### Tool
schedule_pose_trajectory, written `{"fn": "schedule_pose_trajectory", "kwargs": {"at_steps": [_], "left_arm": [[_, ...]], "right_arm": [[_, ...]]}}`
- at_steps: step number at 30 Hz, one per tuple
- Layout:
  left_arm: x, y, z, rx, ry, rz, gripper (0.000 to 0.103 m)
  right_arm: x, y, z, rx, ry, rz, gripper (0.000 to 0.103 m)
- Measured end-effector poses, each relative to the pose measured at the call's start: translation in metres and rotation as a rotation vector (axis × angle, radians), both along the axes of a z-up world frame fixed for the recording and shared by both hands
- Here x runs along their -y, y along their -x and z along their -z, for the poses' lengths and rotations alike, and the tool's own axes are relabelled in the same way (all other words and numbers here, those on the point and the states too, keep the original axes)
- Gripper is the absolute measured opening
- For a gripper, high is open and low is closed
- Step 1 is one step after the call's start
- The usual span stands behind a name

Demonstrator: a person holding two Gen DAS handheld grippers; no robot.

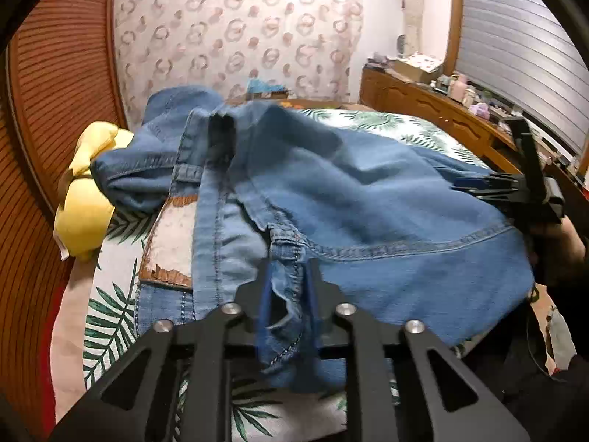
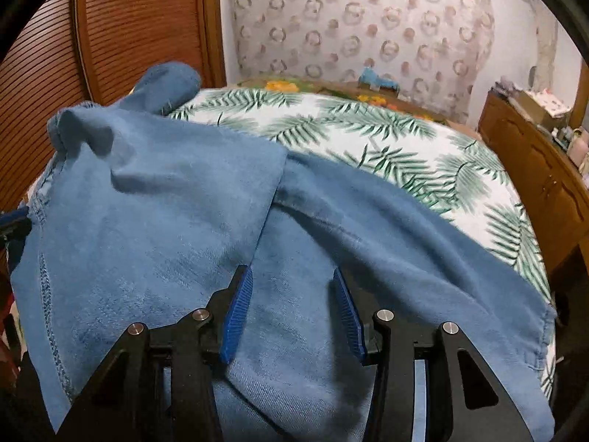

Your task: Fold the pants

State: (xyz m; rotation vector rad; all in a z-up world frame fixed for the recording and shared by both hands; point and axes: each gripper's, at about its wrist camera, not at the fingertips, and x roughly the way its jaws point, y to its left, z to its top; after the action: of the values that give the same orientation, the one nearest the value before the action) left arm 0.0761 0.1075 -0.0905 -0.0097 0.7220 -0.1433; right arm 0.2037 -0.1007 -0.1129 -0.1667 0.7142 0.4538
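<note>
Blue denim pants (image 1: pixel 368 199) lie crumpled across the bed, with the waistband and its brown label (image 1: pixel 169 243) towards the left. My left gripper (image 1: pixel 289 270) is at the near edge, its fingers close together with a fold of denim by a belt loop pinched between them. My right gripper (image 2: pixel 291 272) hovers over the smooth denim (image 2: pixel 165 221). Its blue pads (image 2: pixel 237 313) stand apart and press on nothing. In the left wrist view the right gripper (image 1: pixel 475 184) shows from the side at the pants' right edge. The left gripper (image 2: pixel 13 224) peeks in at the right view's left border.
The bed carries a white sheet with green palm leaves (image 2: pixel 386 140). A yellow cushion (image 1: pixel 84 199) lies at the left by a slatted wooden door (image 1: pixel 55 73). A wooden dresser (image 1: pixel 423 103) with small items runs along the right side. A hand (image 1: pixel 563 246) holds the right gripper.
</note>
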Motion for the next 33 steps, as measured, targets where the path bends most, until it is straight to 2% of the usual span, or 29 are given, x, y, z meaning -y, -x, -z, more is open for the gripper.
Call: {"fn": "schedule_pose_trajectory", "kwargs": {"at_steps": [3, 9, 12, 16, 23, 25, 27, 29, 31, 32, 33], "left_arm": [[0.002, 0.009, -0.01, 0.025, 0.013, 0.018, 0.01], [-0.012, 0.033, -0.037, 0.075, 0.048, 0.013, 0.009], [-0.02, 0.036, -0.034, 0.047, 0.03, -0.026, 0.007], [-0.035, 0.03, -0.022, 0.013, 0.054, -0.067, 0.007], [-0.036, 0.027, -0.022, 0.024, 0.061, -0.074, 0.008], [-0.035, 0.025, -0.022, 0.021, 0.041, -0.081, 0.02], [-0.035, 0.023, -0.02, 0.02, 0.025, -0.093, 0.044], [-0.036, 0.019, -0.017, 0.006, 0.027, -0.112, 0.053], [-0.038, 0.015, -0.015, -0.009, 0.037, -0.11, 0.066], [-0.038, 0.013, -0.014, -0.014, 0.042, -0.113, 0.077], [-0.038, 0.011, -0.014, -0.016, 0.044, -0.115, 0.078]], "right_arm": [[0.001, -0.003, 0.0, 0.0, -0.015, 0.004, 0.048], [-0.006, 0.0, 0.003, 0.015, 0.015, 0.01, 0.048], [-0.004, -0.001, 0.003, 0.012, 0.001, 0.009, 0.048], [-0.006, -0.001, 0.005, 0.018, 0.015, 0.011, 0.048], [-0.004, 0.0, 0.006, 0.02, 0.009, 0.01, 0.048], [-0.004, 0.0, 0.006, 0.021, 0.007, 0.01, 0.048], [-0.004, 0.0, 0.006, 0.021, 0.007, 0.01, 0.048], [-0.004, 0.001, 0.006, 0.022, 0.006, 0.01, 0.048], [-0.004, 0.001, 0.006, 0.023, 0.006, 0.01, 0.048], [-0.004, 0.001, 0.006, 0.023, 0.004, 0.011, 0.048], [-0.004, 0.001, 0.006, 0.024, 0.003, 0.012, 0.048]]}}
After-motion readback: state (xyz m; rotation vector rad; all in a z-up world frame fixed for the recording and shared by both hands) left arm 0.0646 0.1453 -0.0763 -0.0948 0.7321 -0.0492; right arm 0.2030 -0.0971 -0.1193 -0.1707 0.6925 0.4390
